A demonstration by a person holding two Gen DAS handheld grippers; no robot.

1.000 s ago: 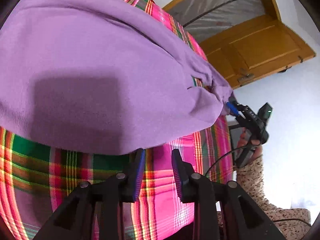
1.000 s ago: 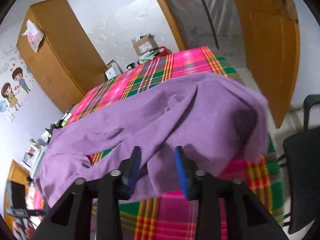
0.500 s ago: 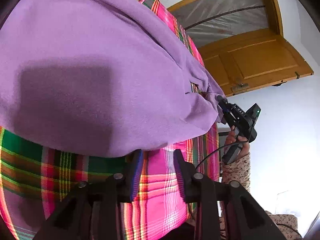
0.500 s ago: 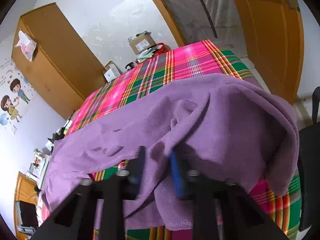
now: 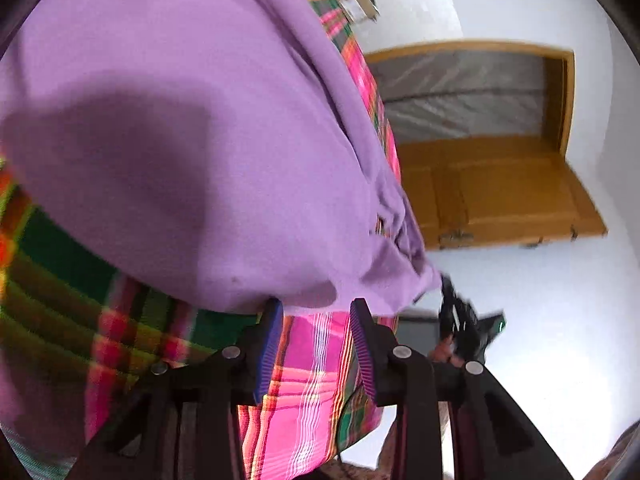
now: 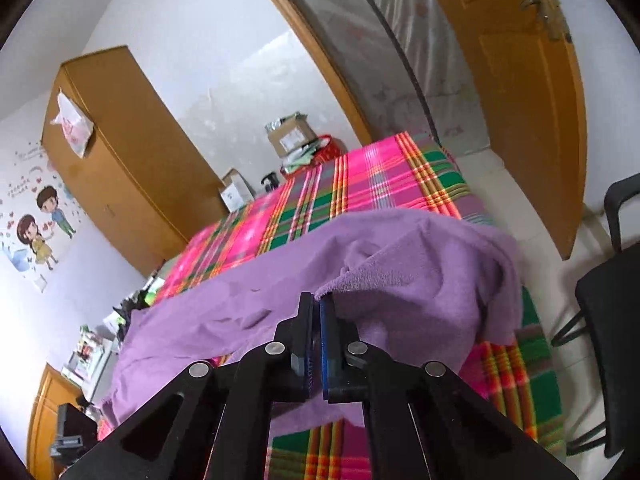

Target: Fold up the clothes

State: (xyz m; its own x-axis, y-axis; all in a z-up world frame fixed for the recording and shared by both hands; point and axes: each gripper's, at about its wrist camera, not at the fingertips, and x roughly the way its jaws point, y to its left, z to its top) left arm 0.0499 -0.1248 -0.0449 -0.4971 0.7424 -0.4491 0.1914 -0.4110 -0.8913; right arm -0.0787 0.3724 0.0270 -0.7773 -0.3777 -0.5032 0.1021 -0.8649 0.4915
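**Right tongs pinch a purple hem while left tongs wait wide at the near edge**

The right tongs [image 6: 318, 304] are clamped narrow, their blue pads pressed together on a fold of the purple garment [image 6: 400, 264] at its near hem. The pinch sits at an edge and not in the middle of the cloth, which suits folding: an edge held this way can carry the layer behind it over the rest. From the grip the fabric rises into a small ridge and falls away in creases to either side.

The left tongs [image 5: 316, 316] stand wide apart with nothing between the pads. They hover just at the garment's [image 5: 180, 140] near hem, where purple gives way to the plaid cover [image 5: 308, 380]. I judge they are placed to take a second point on the same hem, so the cloth can be handled evenly; the pictures do not settle whether that grip is coming or has just been let go.

The garment lies spread across the near part of a surface draped in pink and green plaid [image 6: 360, 184]; whether this is a table or a bed I cannot tell. It is soft, fleecy, plain purple, wrinkled at the left and bunched into a hump at the right, where it hangs over the corner. It is not a neat folded stack.

In the left view the other tongs [image 5: 464, 320] show at the garment's far right tip, blurred. Beyond are a wooden door [image 6: 520, 80], a wardrobe [image 6: 112, 152], boxes [image 6: 288, 138] and a black chair [image 6: 612, 300].
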